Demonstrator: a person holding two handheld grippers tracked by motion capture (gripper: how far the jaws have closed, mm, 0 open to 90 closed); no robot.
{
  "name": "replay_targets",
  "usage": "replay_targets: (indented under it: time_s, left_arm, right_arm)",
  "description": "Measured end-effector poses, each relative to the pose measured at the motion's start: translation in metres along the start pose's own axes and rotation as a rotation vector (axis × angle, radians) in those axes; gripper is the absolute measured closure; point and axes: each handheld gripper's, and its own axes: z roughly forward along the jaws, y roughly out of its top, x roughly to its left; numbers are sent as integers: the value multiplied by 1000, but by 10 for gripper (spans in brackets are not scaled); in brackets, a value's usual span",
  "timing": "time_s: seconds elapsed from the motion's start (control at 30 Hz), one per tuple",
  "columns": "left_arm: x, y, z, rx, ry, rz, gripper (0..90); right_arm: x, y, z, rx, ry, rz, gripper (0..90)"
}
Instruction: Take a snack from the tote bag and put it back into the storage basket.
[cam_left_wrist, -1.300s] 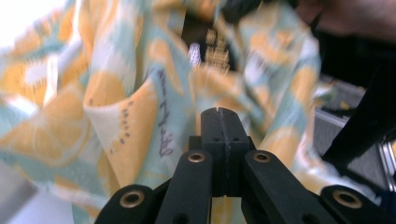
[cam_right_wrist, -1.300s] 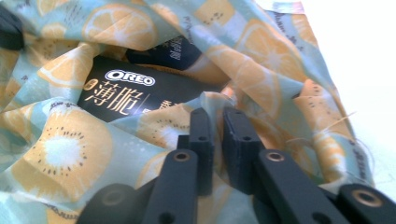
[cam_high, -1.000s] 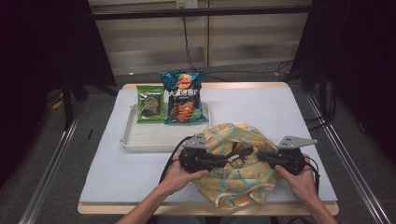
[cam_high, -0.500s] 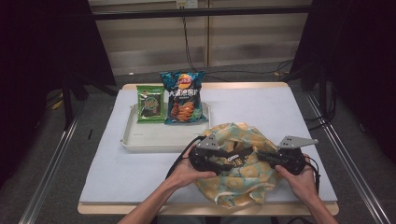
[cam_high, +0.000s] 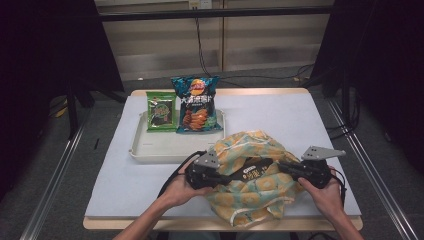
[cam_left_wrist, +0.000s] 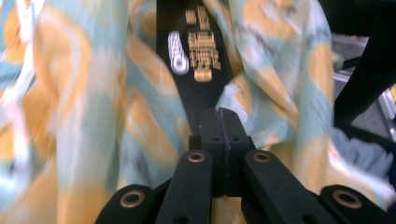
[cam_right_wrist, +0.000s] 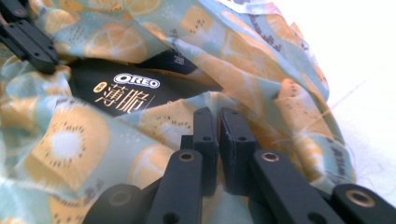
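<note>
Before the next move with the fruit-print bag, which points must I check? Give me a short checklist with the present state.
1. Left tongs shut, jaws just closed: ok.
2. Left tongs pinch the fruit-print bag: cannot tell.
3. Right tongs nearly shut at the bag's cloth: ok; cloth pinched: cannot tell.
4. Black Oreo pack lies in the bag's opening: ok.
5. Chips bag and green packet wait on the tray: ok.

Black Oreo pack (cam_high: 250, 173) mostly hidden inside fruit-print bag (cam_high: 252, 200) near worktop (cam_high: 300, 120) front edge. Bag cloth blurred in left gripper view. Left tongs (cam_left_wrist: 224, 122) tips pressed together; whether cloth pinched between them, cannot tell. Person's forearms cut off at bottom edge.
</note>
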Motion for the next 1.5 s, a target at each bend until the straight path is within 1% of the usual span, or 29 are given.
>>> replay_targets:
  time_s: [0.07,0.1,0.13,0.2,0.23,0.27,0.3,0.4,0.43,0.47,0.5,0.53,0.57,0.6,0.63,0.67,0.77,0.83,0.87,0.9,0.97,1.0,1.07,1.17,1.3,1.33,1.4,1.43,1.5]
  left_arm:
    - [-2,-8,-5,13,2,-15,900]
    - [-2,-12,-7,34,-1,-6,900]
    - [-3,-17,-7,26,-5,-19,900]
    - [-4,-24,-6,38,-13,-32,900]
    - [-4,-26,-7,60,1,-33,900]
    - [-3,-29,-6,31,-16,-47,900]
    - [-4,-30,-5,35,-18,-54,900]
    - [-6,-33,3,73,-13,-34,900]
    - [-6,-34,5,99,-17,-32,900]
    - [-7,-36,10,97,-25,-44,900]
    - [-6,-38,12,109,-27,-38,900]
    - [-7,-39,14,96,-17,-50,900]
    - [-7,-37,11,131,5,-41,900]
    - [-6,-39,12,102,-16,-46,900]
    - [-6,-40,11,110,-12,-41,900]
    - [-6,-41,12,97,-14,-42,900]
    - [-6,-41,11,94,28,-40,900]
    - [-6,-42,10,57,29,-50,900]
    - [-6,-41,7,58,36,-55,900]
    - [-5,-41,6,30,23,-59,899]
    - [-4,-39,-1,-43,3,-98,886]
    - [-4,-38,-4,-49,3,-98,865]
    - [-4,-35,-9,-98,10,-121,823]
    - [-8,-28,-13,-147,-13,-129,791]
    - [-8,-13,-9,-173,-37,-151,711]
    - [-9,-11,-8,-178,-48,-154,705]
    - [-10,-3,-4,-173,-58,-135,705]
    - [-10,1,-1,-175,-76,-133,710]
    - [-9,6,4,-170,-88,-135,719]
  right_arm:
    - [1,-1,-1,4,1,1,853]
    - [1,-1,-2,4,0,0,853]
    - [1,-1,-2,5,1,0,853]
    - [1,-1,-2,5,1,-2,850]
    - [2,-1,-2,8,1,-3,850]
    - [2,-1,-2,12,2,-2,850]
    - [3,-1,-1,17,1,-5,850]
    - [3,-3,0,34,-7,-15,851]
    - [3,-4,0,44,-5,-8,854]
    - [3,-5,0,53,-9,-5,859]
    - [3,-7,0,62,-13,-6,862]
    - [2,-8,0,74,-13,-4,869]
    - [2,-10,0,85,-24,-5,875]
    - [2,-11,0,88,-28,-4,881]
    - [1,-13,1,98,-27,-1,887]
    - [1,-15,2,107,-29,1,890]
    - [0,-18,6,149,-38,-7,898]
    - [-1,-19,8,159,-45,-3,898]
    - [-1,-19,8,144,-39,-7,899]
    - [-1,-18,7,132,-36,-7,898]
    - [0,-16,4,108,-23,-5,895]
    - [1,-15,3,98,-16,-6,894]
    - [2,-13,2,84,-9,-9,891]
    - [2,-11,1,66,-1,-11,887]
    - [2,-10,1,58,1,-4,882]
    - [2,-10,1,58,0,-3,879]
    - [2,-10,0,54,3,-2,878]
    - [2,-9,0,53,3,-3,876]
    - [2,-10,0,53,3,-3,875]
